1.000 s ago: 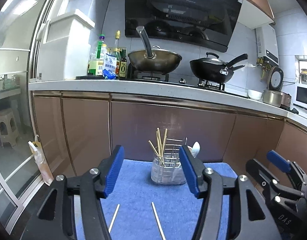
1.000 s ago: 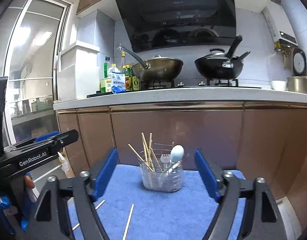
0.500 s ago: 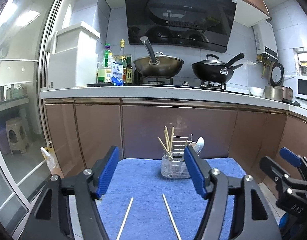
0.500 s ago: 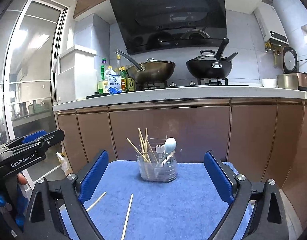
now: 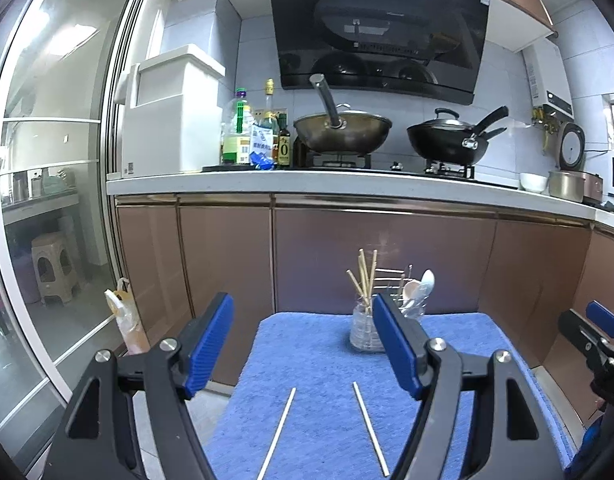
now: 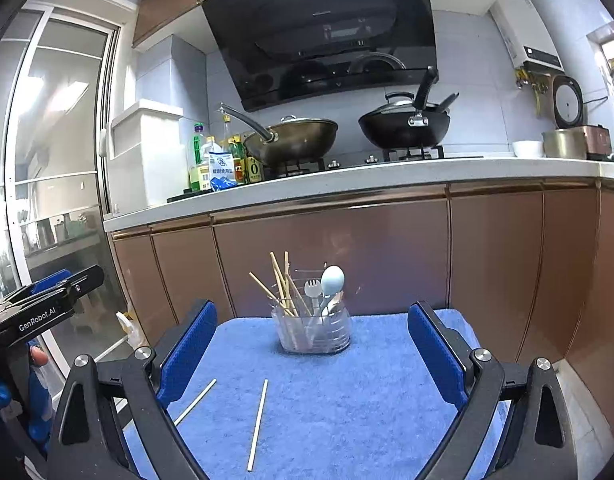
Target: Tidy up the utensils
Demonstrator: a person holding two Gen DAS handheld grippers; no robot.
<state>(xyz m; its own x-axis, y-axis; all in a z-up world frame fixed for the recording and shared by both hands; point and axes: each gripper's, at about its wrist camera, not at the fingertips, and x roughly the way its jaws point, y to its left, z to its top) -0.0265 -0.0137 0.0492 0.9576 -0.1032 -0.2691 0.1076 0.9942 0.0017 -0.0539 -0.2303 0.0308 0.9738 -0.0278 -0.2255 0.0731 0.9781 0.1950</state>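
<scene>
A clear utensil holder (image 6: 313, 330) stands at the far side of a blue towel (image 6: 347, 392). It holds several wooden chopsticks, a small fork and a pale spoon; it also shows in the left wrist view (image 5: 367, 330). Two loose chopsticks lie on the towel: one on the left (image 5: 277, 432) (image 6: 195, 402) and one on the right (image 5: 370, 428) (image 6: 258, 424). My left gripper (image 5: 303, 348) is open and empty, above the near part of the towel. My right gripper (image 6: 313, 356) is open and empty, facing the holder.
Brown cabinet doors (image 6: 387, 248) rise just behind the towel under a white counter (image 5: 347, 184) with a wok, a black pan and bottles. A glass sliding door (image 5: 47, 200) is at the left. A plastic bag (image 5: 125, 320) hangs beside the table's left side.
Both grippers have drawn back and up from the holder, which looks smaller now. More of the towel and the two loose chopsticks shows. Both grippers stay open.
</scene>
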